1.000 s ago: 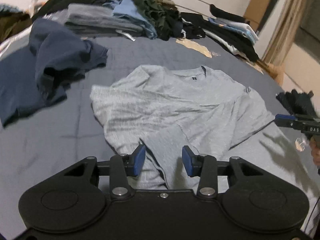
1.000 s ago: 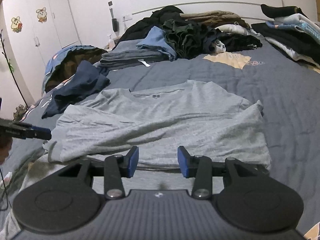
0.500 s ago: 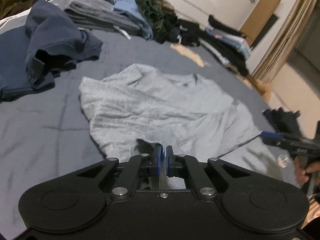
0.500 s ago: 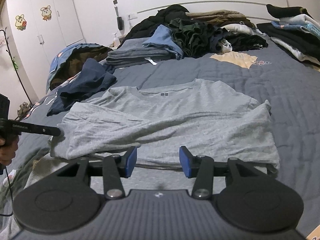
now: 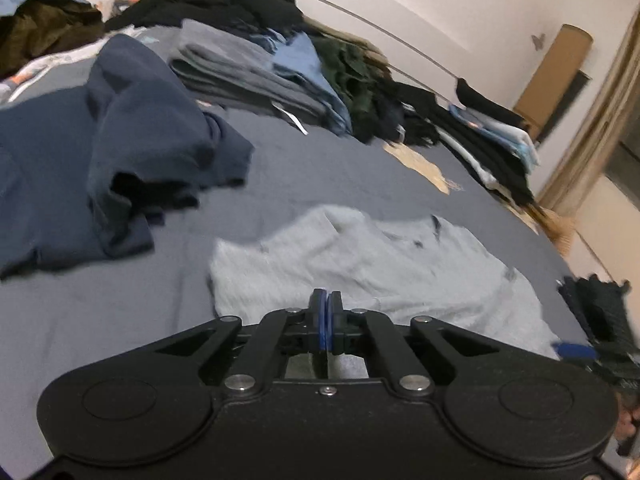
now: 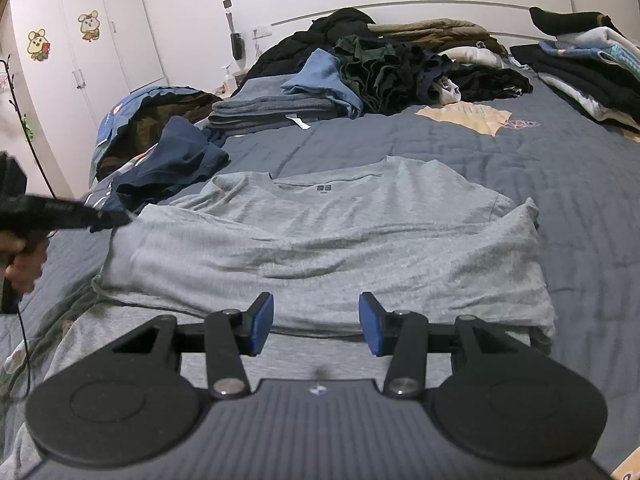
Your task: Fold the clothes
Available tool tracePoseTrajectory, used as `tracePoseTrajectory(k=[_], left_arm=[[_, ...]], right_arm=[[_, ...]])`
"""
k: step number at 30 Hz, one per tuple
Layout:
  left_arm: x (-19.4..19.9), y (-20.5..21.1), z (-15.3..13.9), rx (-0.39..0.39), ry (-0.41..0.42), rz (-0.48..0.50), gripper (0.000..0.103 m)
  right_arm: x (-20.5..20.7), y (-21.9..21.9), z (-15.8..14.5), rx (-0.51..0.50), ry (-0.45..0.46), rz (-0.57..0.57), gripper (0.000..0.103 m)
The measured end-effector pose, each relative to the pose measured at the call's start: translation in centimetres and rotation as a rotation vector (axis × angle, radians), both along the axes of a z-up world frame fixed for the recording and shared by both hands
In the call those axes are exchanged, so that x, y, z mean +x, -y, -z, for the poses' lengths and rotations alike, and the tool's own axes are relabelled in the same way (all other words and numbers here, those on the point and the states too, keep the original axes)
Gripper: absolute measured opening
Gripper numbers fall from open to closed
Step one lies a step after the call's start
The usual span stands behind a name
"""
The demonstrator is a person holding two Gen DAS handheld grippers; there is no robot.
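Left claw [image 5: 327, 322] is pinched shut on the grey T-shirt [image 6: 340, 240] edge to carry a fold; right claw [image 6: 316, 324] hangs half-open above its near hem, holding nothing

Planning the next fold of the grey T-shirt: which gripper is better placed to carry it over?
Probably the left gripper: its jaws look shut on the grey T-shirt at its left edge. The right gripper is open over the hem, holding nothing.

Grey tee [image 6: 340, 240] I'm working on lies spread on the bed, collar at the far side, lower half folded up over the chest, pretty wrinkled, left edge bunched up.
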State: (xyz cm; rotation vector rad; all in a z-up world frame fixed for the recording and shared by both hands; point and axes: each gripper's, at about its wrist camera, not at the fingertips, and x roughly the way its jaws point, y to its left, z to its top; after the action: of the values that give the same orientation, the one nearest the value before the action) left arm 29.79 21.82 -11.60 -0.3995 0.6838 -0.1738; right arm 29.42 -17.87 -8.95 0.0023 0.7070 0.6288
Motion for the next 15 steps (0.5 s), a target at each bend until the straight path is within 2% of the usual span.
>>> tracePoseTrajectory(k=[2,4,5,6,7,9,11,12,13,14,15], left_arm=[[0.9,0.1,0.6,-0.022,-0.072,0.011,0.004],[0.5,0.3,1.0,-0.047,-0.089,0.028,0.008],[0.0,0.5,1.1,-0.047,-0.076,0.038,0.02],[-0.5,0.6,1.2,-0.05,-0.076,0.042,0.041],[-1.0,0.6,1.4,-0.06,-0.074,0.052,0.051],[-1.9,1.0,1.9,-0.059,-0.07,0.069,0.049],[-2.1,1.3,2.3,-0.055,-0.078,0.077,0.042],[-2.1,1.5,2.5,-0.057,-0.086,0.081,0.029],[-1.9,1.7,2.7,-0.044,-0.099,0.079,0.022],[-1.9,1.7,2.4,-0.036,-0.082,0.067,0.009],[-1.9,1.6,2.1,-0.028,-0.065,0.056,0.005]], right_arm=[[0.1,0.0,0.2,-0.003,-0.005,0.001,0.046],[0.2,0.1,0.4,-0.007,-0.012,0.003,0.046],[0.2,0.1,0.4,-0.008,-0.013,0.004,0.046],[0.2,0.2,0.4,-0.009,-0.014,0.006,0.046],[0.2,0.2,0.4,-0.009,-0.015,0.006,0.046],[0.2,0.2,0.4,-0.007,-0.015,0.007,0.046],[0.2,0.1,0.3,-0.005,-0.013,0.006,0.046],[0.1,0.1,0.2,-0.004,-0.012,0.006,0.046],[0.1,0.0,0.2,-0.005,-0.011,0.005,0.046],[0.1,0.0,0.2,-0.006,-0.01,0.003,0.046],[0.1,0.0,0.2,-0.007,-0.01,0.001,0.046]])
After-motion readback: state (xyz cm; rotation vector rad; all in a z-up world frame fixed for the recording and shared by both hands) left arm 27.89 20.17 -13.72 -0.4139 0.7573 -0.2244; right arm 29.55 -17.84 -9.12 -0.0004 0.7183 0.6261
